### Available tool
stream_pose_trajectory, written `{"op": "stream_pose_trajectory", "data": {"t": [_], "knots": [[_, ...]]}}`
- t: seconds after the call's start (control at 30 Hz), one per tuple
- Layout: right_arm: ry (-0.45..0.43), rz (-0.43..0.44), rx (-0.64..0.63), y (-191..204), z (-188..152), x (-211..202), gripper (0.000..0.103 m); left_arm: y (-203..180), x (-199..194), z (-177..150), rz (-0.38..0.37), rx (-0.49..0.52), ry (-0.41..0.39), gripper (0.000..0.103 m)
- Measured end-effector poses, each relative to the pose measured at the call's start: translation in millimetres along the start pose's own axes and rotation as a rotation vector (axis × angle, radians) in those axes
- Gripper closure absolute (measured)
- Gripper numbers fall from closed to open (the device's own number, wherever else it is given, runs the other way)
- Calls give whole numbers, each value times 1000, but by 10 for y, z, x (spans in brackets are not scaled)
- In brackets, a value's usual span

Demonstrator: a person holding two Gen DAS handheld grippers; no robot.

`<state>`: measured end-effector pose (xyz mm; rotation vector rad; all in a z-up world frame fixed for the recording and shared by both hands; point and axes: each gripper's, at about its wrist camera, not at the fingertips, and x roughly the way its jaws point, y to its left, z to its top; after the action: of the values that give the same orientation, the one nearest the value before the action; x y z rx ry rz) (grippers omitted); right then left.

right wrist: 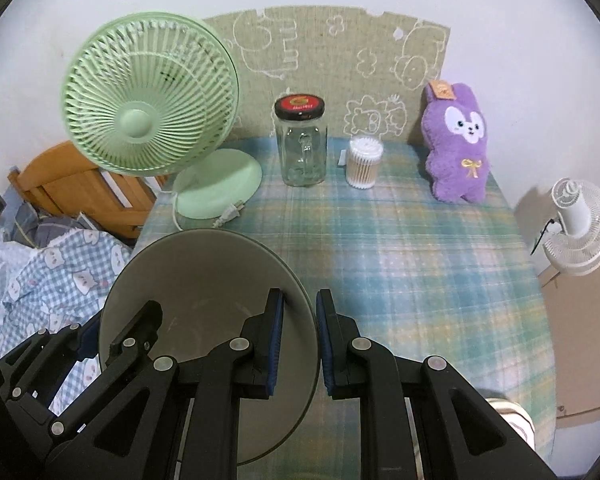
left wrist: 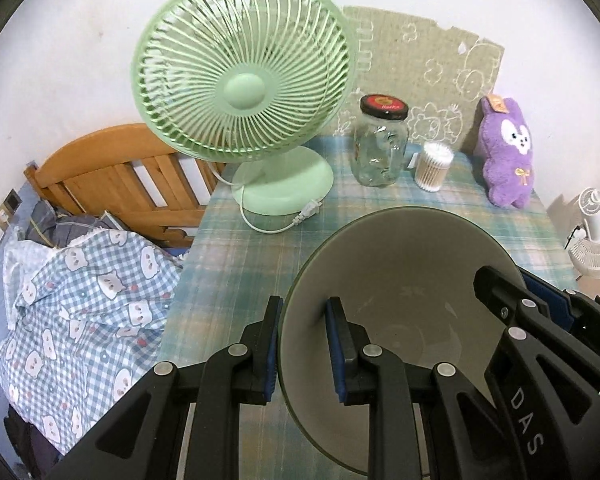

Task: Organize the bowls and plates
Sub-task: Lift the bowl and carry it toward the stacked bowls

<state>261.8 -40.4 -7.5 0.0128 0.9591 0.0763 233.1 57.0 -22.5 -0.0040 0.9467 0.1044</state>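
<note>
Bowl rim sits between both our grippers' narrowly parted fingers, left gripper and right gripper; green fan and jar stand far.

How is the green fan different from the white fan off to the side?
The green fan stands on the plaid-covered table; the white fan sits beyond the table's right edge. The green fan looks much larger and nearer, and its plug lies loose on the cloth. Both have round slatted grilles.
</note>
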Motion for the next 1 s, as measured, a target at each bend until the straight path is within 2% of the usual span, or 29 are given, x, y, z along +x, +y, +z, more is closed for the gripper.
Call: {"op": "stream_pose_trajectory", "data": {"t": [0.47, 0.8, 1.0], "knots": [[-20, -8, 2, -217, -588, -609, 83, -195, -524, -508, -9, -6, -19, 84], [1, -26, 26, -380, -1018, -747, 83, -355, -657, -885, -25, 25, -1, 84], [48, -36, 41, -451, -1293, -687, 83, -410, -605, -1125, -37, 38, 43, 83]]}}
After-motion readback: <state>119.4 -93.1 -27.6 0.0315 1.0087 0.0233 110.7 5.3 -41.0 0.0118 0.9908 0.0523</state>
